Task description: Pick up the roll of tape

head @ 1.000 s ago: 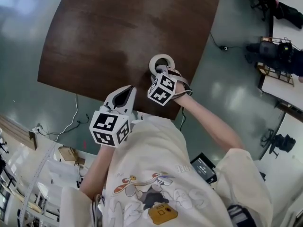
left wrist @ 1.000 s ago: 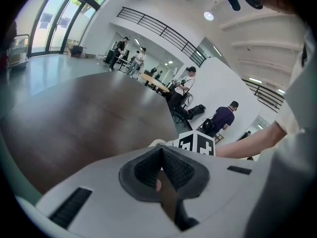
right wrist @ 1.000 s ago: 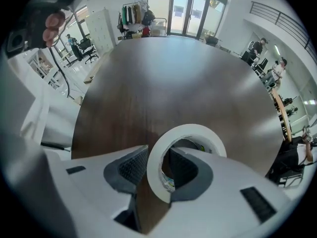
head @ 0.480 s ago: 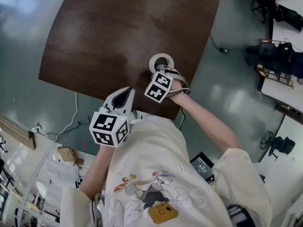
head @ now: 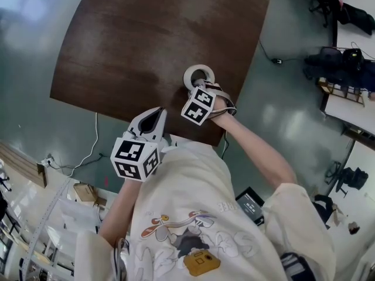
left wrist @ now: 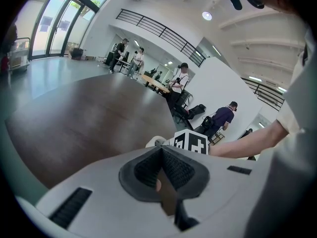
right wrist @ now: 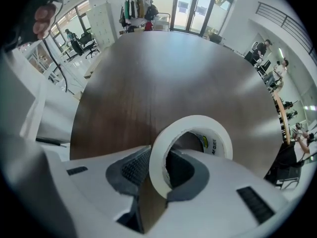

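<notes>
The roll of white tape (head: 198, 69) lies flat near the near right edge of the dark brown table (head: 146, 34). My right gripper (head: 200, 88) points straight down onto it. In the right gripper view one jaw is inside the ring and the other outside, with the wall of the tape (right wrist: 198, 123) between them. Those jaws of the right gripper (right wrist: 158, 168) have just been closing, and a thin gap still shows at the outer pad. My left gripper (head: 154, 119) hovers at the table's near edge, shut and empty (left wrist: 159, 155). It sees the tape (left wrist: 154, 142) beyond its tips.
The table's edge runs just below both grippers, with grey floor beyond it. A white cable (head: 88, 151) lies on the floor at the left. Desks and chairs (head: 345, 63) stand at the far right. People stand in the background of the left gripper view.
The right gripper's marker cube has tilted and shifted slightly over the tape. The tape and the left gripper stay where they were.
</notes>
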Available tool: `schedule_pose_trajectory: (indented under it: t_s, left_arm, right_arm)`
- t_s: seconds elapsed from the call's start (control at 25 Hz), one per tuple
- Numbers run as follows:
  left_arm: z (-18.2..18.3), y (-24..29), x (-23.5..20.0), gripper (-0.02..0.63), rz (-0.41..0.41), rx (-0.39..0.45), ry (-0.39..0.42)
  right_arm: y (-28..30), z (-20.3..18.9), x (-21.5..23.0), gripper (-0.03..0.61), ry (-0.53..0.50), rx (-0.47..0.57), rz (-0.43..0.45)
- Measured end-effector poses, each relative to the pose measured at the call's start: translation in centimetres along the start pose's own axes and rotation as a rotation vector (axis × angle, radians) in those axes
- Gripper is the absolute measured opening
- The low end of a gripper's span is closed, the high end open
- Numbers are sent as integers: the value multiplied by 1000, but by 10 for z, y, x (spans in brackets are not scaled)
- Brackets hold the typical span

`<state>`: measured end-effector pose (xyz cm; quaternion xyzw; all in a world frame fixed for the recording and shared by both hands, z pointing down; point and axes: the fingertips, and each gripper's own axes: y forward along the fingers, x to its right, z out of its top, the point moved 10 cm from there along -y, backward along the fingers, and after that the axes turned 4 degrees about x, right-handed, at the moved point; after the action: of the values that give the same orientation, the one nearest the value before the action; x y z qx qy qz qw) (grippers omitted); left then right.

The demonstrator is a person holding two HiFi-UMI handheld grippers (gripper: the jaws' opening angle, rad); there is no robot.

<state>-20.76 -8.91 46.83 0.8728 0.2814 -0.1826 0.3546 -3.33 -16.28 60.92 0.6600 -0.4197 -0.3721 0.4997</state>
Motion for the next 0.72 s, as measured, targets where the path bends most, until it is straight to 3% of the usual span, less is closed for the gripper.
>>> schedule_pose_trajectory:
  t_s: [0.28, 0.72]
  left_arm:
    - [2, -6, 2, 5, -11, 2, 16]
    - [15, -12, 11, 5, -28, 18, 58]
  right_arm:
    - [-14, -1, -4, 92, 108, 90, -22]
    - [-61, 2, -5, 94, 336, 331, 9]
